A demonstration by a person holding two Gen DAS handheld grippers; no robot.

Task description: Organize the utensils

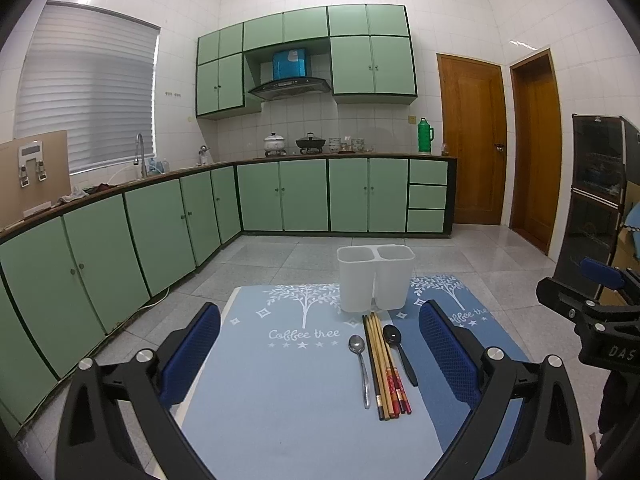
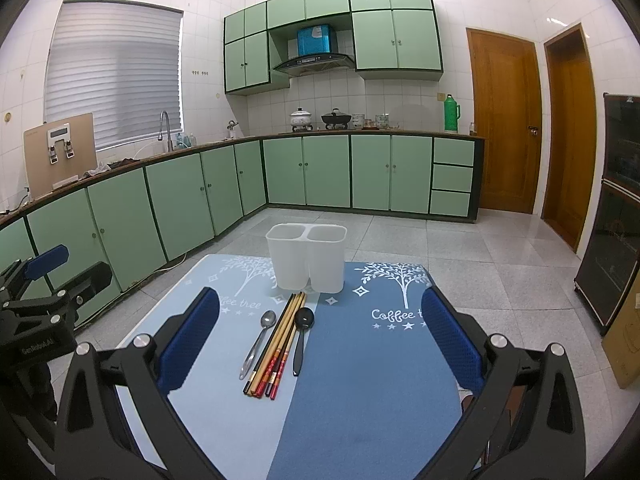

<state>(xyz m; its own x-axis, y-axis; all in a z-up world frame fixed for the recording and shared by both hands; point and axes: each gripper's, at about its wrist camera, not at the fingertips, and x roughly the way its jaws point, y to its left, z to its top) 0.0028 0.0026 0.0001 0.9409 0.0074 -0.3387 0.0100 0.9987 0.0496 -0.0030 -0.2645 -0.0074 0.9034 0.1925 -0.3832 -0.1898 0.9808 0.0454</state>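
A white two-compartment holder (image 1: 375, 278) (image 2: 307, 257) stands empty at the far edge of the blue mat. In front of it lie a metal spoon (image 1: 360, 364) (image 2: 258, 342), a bundle of several chopsticks (image 1: 385, 368) (image 2: 276, 346) and a black spoon (image 1: 398, 350) (image 2: 301, 336), side by side. My left gripper (image 1: 320, 354) is open and empty, above the mat's near part, with the utensils between its fingers toward the right. My right gripper (image 2: 320, 340) is open and empty, with the utensils between its fingers toward the left. Each gripper shows at the edge of the other's view.
The table carries a light blue mat (image 1: 272, 400) and a darker blue mat (image 2: 372, 380) with white tree prints. Green kitchen cabinets (image 1: 160, 224) run along the left and back walls. Wooden doors (image 2: 504, 124) and a dark cabinet (image 2: 616, 248) are at the right.
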